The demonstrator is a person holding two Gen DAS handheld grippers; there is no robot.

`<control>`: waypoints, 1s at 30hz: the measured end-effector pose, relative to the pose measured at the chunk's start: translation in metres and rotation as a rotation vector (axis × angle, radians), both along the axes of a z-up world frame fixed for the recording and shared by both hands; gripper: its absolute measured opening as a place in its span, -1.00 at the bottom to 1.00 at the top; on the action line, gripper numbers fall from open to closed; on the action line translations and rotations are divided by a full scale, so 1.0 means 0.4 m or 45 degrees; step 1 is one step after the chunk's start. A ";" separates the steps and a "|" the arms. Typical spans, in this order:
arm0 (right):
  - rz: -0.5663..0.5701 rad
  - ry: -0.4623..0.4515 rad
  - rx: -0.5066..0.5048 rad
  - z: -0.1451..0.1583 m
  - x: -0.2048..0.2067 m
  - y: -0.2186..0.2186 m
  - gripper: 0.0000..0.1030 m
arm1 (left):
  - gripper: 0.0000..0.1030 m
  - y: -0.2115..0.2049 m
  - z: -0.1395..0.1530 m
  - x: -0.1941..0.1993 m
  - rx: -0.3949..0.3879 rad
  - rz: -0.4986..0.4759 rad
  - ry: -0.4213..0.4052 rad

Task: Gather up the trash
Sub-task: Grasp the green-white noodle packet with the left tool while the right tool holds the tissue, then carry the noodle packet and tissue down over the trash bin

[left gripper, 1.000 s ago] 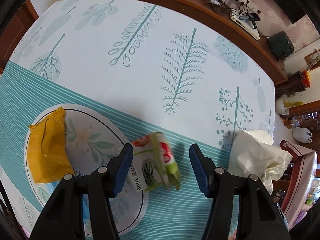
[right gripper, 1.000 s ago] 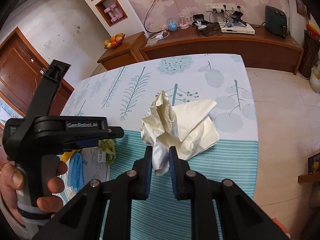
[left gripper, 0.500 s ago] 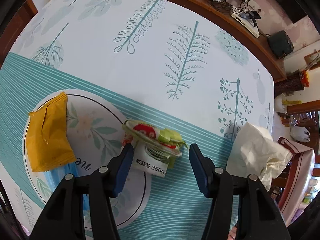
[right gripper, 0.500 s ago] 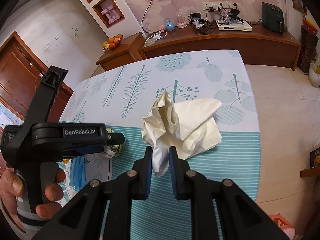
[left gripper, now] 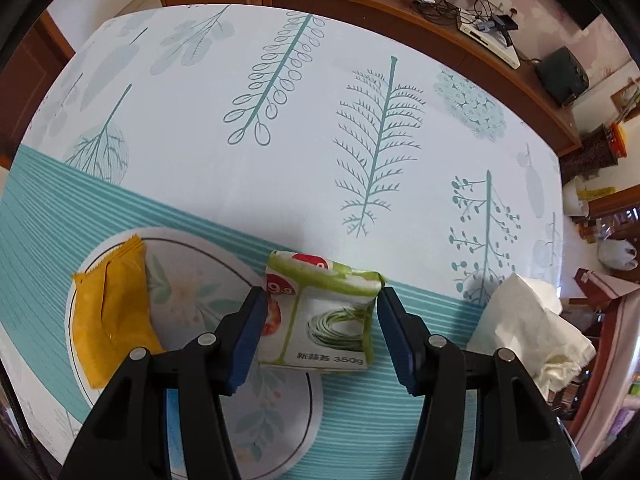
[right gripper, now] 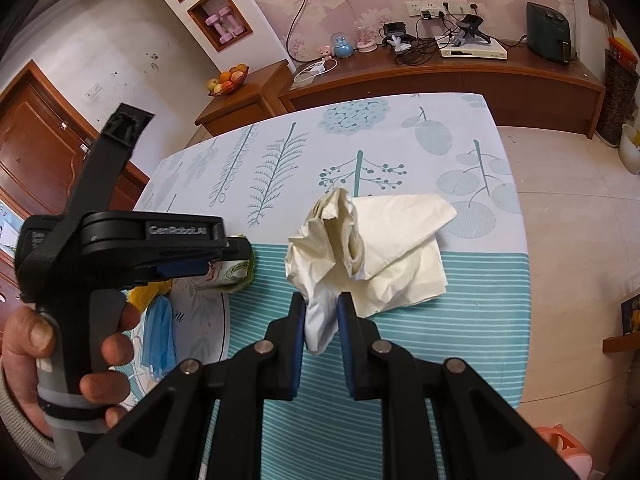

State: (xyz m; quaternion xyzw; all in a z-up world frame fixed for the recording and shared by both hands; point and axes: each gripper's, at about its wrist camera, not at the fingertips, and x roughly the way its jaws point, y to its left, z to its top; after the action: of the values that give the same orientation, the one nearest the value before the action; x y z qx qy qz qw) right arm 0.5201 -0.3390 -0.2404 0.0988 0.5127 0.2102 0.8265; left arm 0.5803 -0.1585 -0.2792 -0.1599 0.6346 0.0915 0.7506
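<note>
Trash lies along the bench's striped near edge. Your left gripper (left gripper: 322,334) has its fingers released, straddling a green food packet (left gripper: 322,312) that seems to touch both pads, on the rim of a round printed mat (left gripper: 192,280). A yellow wrapper (left gripper: 110,312) lies beside it on that mat, a blue face mask (right gripper: 160,332) nearer you. Your right gripper (right gripper: 322,322) is clenched on a crumpled tissue (right gripper: 360,248), toward the bench's right edge.

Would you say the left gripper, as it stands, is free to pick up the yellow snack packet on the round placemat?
Probably not yet: the left gripper has the green-and-white food bag between its fingers. The yellow snack packet lies uncovered just left of it.
</note>
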 end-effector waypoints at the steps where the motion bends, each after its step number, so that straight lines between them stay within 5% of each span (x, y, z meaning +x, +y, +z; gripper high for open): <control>1: 0.001 0.000 0.001 -0.001 0.000 0.000 -0.69 | 0.10 -0.001 -0.003 0.004 0.015 -0.009 0.003; 8: -0.008 0.008 0.024 -0.006 -0.001 -0.006 -0.70 | 0.09 -0.051 -0.009 0.029 0.102 -0.112 -0.002; 15: -0.020 0.012 0.039 -0.007 -0.014 -0.009 -0.70 | 0.02 -0.066 0.006 -0.010 0.070 -0.180 0.001; 22: -0.019 0.003 0.043 0.015 -0.071 -0.007 -0.74 | 0.02 -0.059 0.086 -0.122 0.001 -0.257 -0.056; 30: -0.034 -0.018 0.062 0.072 -0.256 0.028 -0.89 | 0.02 -0.006 0.221 -0.341 -0.061 -0.395 -0.128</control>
State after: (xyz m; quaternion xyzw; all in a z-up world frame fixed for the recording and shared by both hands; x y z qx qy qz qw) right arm 0.4178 -0.3277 -0.2118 0.1241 0.5001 0.2122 0.8303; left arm 0.4441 -0.1611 -0.1909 -0.0823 0.6152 -0.0489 0.7825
